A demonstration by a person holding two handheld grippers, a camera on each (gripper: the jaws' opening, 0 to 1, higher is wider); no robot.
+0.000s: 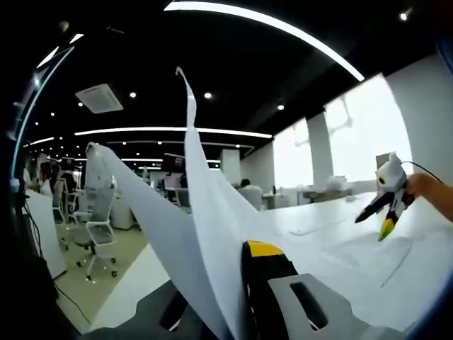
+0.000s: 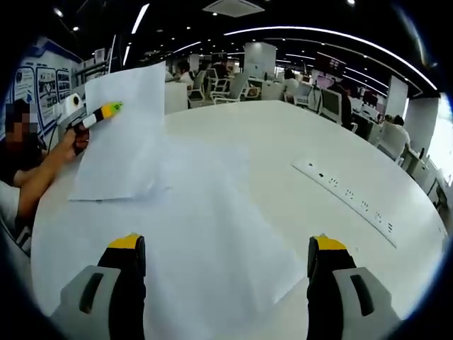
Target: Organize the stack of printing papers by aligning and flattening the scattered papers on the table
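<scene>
The left gripper [image 1: 233,297] is clamped on a raised sheet [image 1: 205,212], its fingers [image 1: 265,273] pinching the edge, apparently so the sheet can be carried into line. The right gripper [image 2: 225,273] is held wide apart and empty above the loose papers [image 2: 212,234] spread flat on the white surface [image 2: 297,134].

An open office with a dark ceiling [image 1: 233,64] crossed by long curved light strips [image 1: 269,25] and small spotlights. Bright windows [image 1: 361,134] line one wall. White swivel chairs [image 1: 95,227] stand on a pale floor (desks behind). The round white surface [image 2: 297,142] carries a socket strip [image 2: 350,198].
</scene>
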